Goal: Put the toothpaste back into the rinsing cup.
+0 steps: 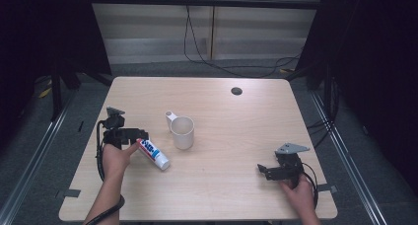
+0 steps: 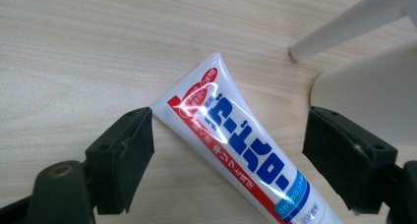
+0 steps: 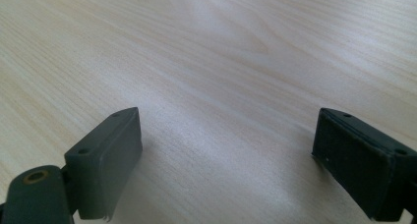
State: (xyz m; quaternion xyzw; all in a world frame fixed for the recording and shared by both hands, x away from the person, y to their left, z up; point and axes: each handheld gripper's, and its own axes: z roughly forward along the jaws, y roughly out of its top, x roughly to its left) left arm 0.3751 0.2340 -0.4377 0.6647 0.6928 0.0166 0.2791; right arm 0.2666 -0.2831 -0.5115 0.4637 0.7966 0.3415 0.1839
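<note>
— Forearms are entering at the near edge. What is the left gripper [image 1: 129, 134] doing?

— Jaws are standing apart, straddling the crimped flat end of a glossy white toothpaste tube [image 2: 236, 145] lying on the pale wood-grain table [image 1: 236, 121], left of centre. Nothing is being gripped.

— And the right gripper [image 1: 268, 169]?

— Resting near right, jaws spread over bare wood.

— Anything else?

— A matte cream cup [image 1: 183, 131] is standing just right of the tube; its handle [image 2: 339, 25] is showing as a straight bar from the left gripper view.

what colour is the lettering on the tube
Blue with red accents on the white tube, clearest in the left gripper view.
</note>
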